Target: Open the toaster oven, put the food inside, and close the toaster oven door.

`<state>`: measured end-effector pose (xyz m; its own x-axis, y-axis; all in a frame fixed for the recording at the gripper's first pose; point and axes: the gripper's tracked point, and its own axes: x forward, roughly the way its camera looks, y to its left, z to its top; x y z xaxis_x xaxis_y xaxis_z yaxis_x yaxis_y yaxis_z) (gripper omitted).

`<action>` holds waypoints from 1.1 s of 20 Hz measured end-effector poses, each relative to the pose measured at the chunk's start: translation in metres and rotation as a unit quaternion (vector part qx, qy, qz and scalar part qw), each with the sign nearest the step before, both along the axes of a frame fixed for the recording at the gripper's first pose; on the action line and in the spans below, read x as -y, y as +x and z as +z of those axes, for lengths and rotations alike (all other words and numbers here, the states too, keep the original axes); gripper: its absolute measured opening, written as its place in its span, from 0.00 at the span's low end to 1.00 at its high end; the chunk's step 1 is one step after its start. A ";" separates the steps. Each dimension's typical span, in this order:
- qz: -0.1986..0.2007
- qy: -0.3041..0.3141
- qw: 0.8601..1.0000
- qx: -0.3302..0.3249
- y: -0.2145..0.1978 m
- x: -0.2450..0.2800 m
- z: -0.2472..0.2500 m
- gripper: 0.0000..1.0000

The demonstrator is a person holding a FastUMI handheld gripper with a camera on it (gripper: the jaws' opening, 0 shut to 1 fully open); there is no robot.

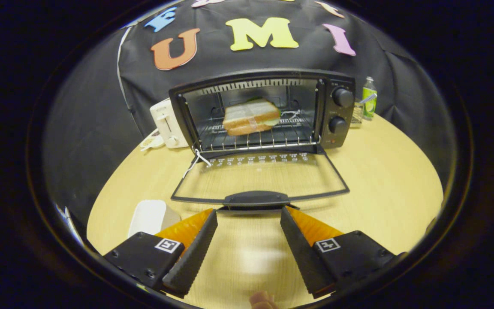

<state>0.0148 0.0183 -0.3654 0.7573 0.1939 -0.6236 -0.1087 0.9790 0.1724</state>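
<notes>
The gripper (249, 214) is hovering with ridged fingers spread, empty, just short of the glass door's (260, 178) curved handle (256, 198), while the sandwich (251, 116) is sitting on the toaster oven's (335, 109) wire rack (255, 139).

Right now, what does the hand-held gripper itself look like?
The hand-held gripper has two wedge-shaped fingers with ribbed, toothed inner faces, spread open with nothing between them. Each sits on a black block fixed with screws and carries a small square black-and-white marker.
</notes>
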 end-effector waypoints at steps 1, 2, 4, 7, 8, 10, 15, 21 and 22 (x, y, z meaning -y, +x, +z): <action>-0.005 -0.001 1.000 -0.007 0.000 0.002 -0.008 0.99; -0.010 0.001 1.000 -0.012 0.002 0.002 -0.013 0.99; -0.006 0.004 0.999 -0.031 0.003 -0.002 -0.023 0.99; -0.012 -0.007 1.000 -0.018 0.011 0.002 -0.022 0.98; -0.021 -0.005 1.000 -0.009 0.014 0.002 -0.021 0.98; -0.033 0.000 0.999 -0.001 0.013 0.001 -0.019 0.98; -0.037 0.006 0.999 0.012 0.015 0.000 -0.019 0.98; -0.044 0.019 0.998 0.031 0.014 -0.001 -0.009 0.98; -0.043 0.016 0.998 0.036 0.014 -0.001 -0.006 0.98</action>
